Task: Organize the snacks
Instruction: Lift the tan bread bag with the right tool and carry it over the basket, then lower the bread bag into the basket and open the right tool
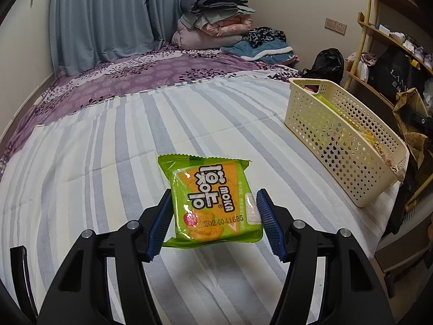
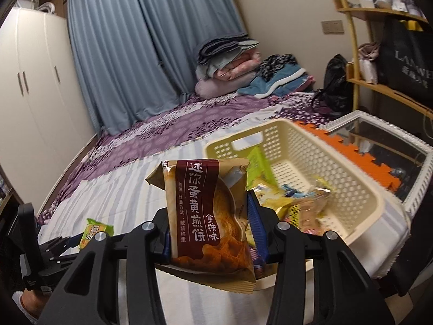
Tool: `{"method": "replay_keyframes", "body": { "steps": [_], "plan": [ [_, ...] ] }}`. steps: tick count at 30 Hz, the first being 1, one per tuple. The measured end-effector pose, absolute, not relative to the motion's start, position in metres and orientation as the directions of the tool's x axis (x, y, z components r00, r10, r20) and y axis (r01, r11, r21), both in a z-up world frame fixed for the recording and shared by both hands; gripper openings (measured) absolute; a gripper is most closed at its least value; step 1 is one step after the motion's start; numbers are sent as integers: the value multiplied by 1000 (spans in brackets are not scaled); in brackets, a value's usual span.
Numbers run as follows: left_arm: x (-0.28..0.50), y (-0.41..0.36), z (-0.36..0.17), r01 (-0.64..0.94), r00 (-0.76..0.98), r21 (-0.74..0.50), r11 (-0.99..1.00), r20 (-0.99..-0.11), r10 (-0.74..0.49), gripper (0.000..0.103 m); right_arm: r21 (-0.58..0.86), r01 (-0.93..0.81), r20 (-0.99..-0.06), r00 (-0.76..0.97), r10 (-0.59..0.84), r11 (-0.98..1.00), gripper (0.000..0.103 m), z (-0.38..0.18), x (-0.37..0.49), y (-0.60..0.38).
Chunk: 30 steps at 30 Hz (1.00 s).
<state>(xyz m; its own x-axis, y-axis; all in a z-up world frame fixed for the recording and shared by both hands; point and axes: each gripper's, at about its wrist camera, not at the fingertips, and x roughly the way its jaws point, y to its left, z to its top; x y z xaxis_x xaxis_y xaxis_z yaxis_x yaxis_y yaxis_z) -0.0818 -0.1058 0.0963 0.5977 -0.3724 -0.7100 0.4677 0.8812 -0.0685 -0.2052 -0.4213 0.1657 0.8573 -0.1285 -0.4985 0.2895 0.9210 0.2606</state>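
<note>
In the left wrist view, our left gripper fills the bottom of the frame, its two blue pads clamped on the sides of a green snack packet. The packet sits at the centre, held above a striped blanket that covers most of the bed. At the right of the frame a cream perforated basket stands on the blanket, well apart from the packet, with yellow wrappers showing through its holes. Folded bedding is stacked at the upper centre, in front of blue curtains. Wooden shelves run up the right edge.

In the right wrist view, our right gripper rises from the bottom centre, its jaws pressed against a brown and beige snack packet held upright between them. Just behind and to the right, the cream basket appears slightly blurred, and it holds several yellow and green snack wrappers. At the lower left we see the left gripper with the green packet in its pads. A white wardrobe stands at the left edge, and the blue curtains hang at the upper centre. A white-framed glass table sits at the right, beyond the basket.
</note>
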Motion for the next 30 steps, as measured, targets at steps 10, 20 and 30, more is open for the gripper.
{"method": "replay_keyframes", "body": {
  "steps": [10,20,30],
  "plan": [
    [-87,-120,102,502,589,-62,863,-706,-394,63,269,399,-463,852,-245,877,45,180,-234,-464],
    [-91,-131,109,527,584,-61,847,-698,-414,63,304,392,-483,849,-215,868,45,174,-211,-488],
    [-86,-128,108,509,587,-67,858,-702,-403,63,271,403,-588,788,-182,874,45,151,-156,-508]
  ]
}}
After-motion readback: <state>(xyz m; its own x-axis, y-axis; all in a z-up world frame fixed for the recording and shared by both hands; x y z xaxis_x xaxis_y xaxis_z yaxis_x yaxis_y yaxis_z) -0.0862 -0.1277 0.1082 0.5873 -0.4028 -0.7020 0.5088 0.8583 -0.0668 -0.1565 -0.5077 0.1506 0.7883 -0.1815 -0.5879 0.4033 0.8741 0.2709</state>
